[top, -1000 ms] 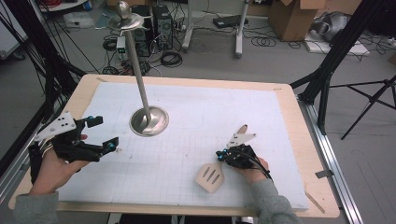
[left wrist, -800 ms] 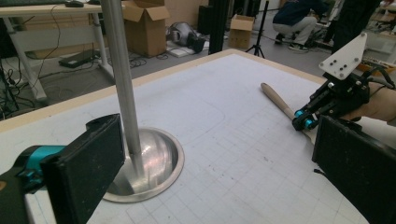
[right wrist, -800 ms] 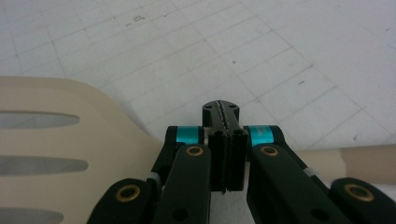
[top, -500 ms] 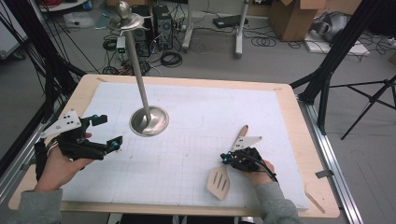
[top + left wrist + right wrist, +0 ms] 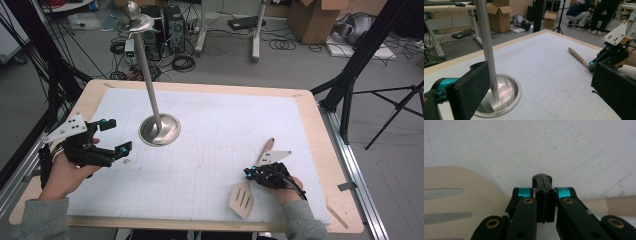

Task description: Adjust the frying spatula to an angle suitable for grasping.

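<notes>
A pale slotted spatula (image 5: pixel 241 200) lies on the white grid mat near the front right, its wooden handle pointing away. My right gripper (image 5: pixel 248 173) lies low across its neck, jaws shut flat together with nothing between the pads. In the right gripper view the shut tips (image 5: pixel 541 178) reach past the spatula (image 5: pixel 461 192), which runs under the linkage. My left gripper (image 5: pixel 116 135) is held open at the left, empty, beside the round base of a metal stand (image 5: pixel 160 130). In the left gripper view the stand (image 5: pixel 504 95) shows between the wide jaws, with the spatula handle (image 5: pixel 579 57) farther off.
The stand's tall pole (image 5: pixel 145 60) leans up toward the back left, topped by a small dish and ball. The wooden table rim (image 5: pixel 320 120) frames the mat (image 5: pixel 220 125). Cables, boxes and tripod legs crowd the floor beyond; people stand far off in the left gripper view.
My right gripper has slid to the right and toward the front edge, and the spatula has shifted along with it, its blade swinging nearer the edge. The left gripper has hardly moved.
</notes>
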Action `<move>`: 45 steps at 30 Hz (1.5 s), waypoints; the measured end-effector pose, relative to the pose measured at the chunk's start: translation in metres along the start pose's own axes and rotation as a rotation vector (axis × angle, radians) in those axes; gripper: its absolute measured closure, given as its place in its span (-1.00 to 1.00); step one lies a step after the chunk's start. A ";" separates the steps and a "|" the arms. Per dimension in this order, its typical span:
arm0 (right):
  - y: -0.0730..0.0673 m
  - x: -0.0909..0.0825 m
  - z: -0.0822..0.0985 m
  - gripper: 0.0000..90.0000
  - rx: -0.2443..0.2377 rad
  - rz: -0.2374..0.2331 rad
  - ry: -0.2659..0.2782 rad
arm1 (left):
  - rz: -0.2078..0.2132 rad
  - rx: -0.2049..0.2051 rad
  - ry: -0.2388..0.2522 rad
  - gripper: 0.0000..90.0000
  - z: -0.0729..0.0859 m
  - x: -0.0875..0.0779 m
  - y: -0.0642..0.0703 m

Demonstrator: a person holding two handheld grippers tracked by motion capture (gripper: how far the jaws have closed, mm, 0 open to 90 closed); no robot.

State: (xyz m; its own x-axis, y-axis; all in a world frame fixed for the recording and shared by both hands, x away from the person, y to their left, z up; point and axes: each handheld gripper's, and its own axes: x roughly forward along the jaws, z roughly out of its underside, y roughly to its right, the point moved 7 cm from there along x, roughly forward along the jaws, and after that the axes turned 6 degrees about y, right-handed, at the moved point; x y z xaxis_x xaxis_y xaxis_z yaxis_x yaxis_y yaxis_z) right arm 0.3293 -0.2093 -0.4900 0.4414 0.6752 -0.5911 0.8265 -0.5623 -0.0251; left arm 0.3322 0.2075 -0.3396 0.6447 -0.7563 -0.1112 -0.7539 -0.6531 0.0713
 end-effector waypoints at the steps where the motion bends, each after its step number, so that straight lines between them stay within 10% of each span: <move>1: 0.000 -0.002 0.001 1.00 0.003 0.002 -0.005 | 0.000 -0.001 0.008 -0.93 -0.001 0.000 -0.001; 11: 0.000 -0.014 0.008 1.00 0.037 0.028 0.028 | 0.017 -0.014 0.014 -0.94 -0.006 0.005 -0.005; 17: 0.030 -0.048 0.004 1.00 0.115 0.162 0.162 | 0.022 -0.010 0.015 -0.93 -0.006 0.010 -0.005; 25: 0.058 -0.058 0.031 1.00 0.189 0.244 0.096 | 0.026 0.000 0.009 -0.93 -0.005 0.012 -0.002; 45: 0.063 -0.033 0.029 1.00 0.168 0.226 0.045 | -0.009 0.001 0.000 -0.94 0.002 0.000 -0.003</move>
State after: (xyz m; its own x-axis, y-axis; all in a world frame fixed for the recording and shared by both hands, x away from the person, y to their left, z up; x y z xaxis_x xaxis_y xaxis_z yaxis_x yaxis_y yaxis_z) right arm 0.3567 -0.2811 -0.4950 0.6260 0.5418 -0.5609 0.6376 -0.7697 -0.0320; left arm 0.3336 0.2095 -0.3413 0.6513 -0.7505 -0.1121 -0.7483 -0.6598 0.0692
